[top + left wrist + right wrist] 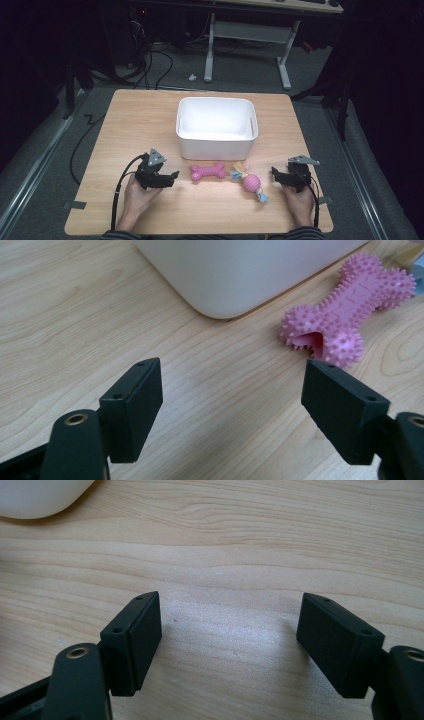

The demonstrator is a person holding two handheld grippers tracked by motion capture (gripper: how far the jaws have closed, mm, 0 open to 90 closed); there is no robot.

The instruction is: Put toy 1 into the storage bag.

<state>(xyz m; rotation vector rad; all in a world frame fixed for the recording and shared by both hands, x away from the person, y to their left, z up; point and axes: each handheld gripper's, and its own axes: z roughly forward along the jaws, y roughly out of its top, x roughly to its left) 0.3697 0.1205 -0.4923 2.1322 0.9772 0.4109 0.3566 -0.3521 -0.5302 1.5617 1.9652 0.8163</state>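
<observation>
Clearly the left gripper point(175, 175) is the nearer one to the pink bone point(207, 172): its jaws stand wide apart with nothing between them, and the bone lies just beyond them toward the middle of the tabletop point(140, 115), not yet touched. In the left gripper view the bone point(350, 310) sits ahead and to the right of the jaws, so the likely next move is a short reach that way. Its long axis runs roughly across the front of the white bin point(216, 142), just in front of that wall. The bone looks like soft rubber, knobbed at both ends and covered in small spikes, with a hollow showing at the near end. Beside it, farther right, lies a rope toy point(250, 182) with a pink ribbed ball and blue and yellow ends. The right gripper point(274, 173) rests near that toy, jaws likewise spread and empty over bare wood grain.
</observation>
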